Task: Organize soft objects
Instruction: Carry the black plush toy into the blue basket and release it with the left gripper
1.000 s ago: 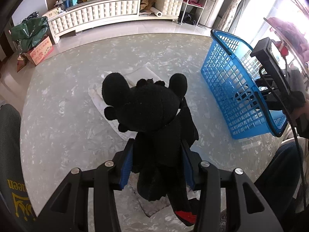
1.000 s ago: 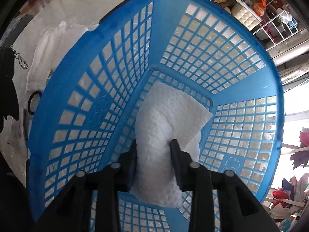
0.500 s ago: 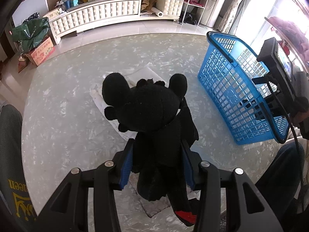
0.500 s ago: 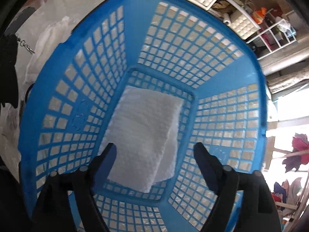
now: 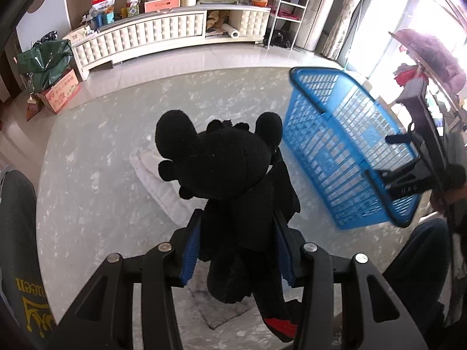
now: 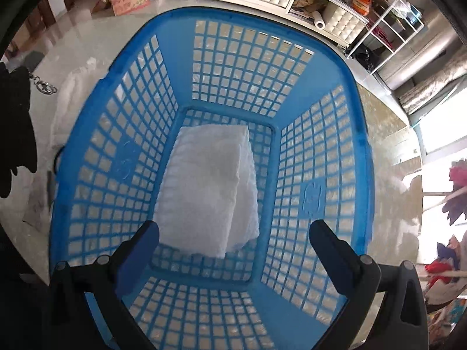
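My left gripper (image 5: 236, 233) is shut on a black plush toy (image 5: 221, 169) and holds it above the marble table (image 5: 96, 180). A folded white towel (image 5: 157, 180) lies on the table behind the toy. The blue plastic basket (image 5: 344, 157) stands to the right; it also shows in the right wrist view (image 6: 256, 58). My right gripper (image 6: 233, 233) is open and empty above the basket's inside. A folded white towel (image 6: 213, 186) lies flat on the basket's bottom, apart from the fingers.
A grey cloth (image 5: 219, 306) lies on the table under the toy. A white cabinet (image 5: 163, 35) with clutter runs along the far wall. A chair back (image 5: 17, 233) is at the left. A person's leg (image 5: 414, 262) is at the right.
My right gripper opened, let the white towel drop flat into the basket, and pulled back upward. The left gripper kept hold of the plush toy; the basket shifted slightly in its view.
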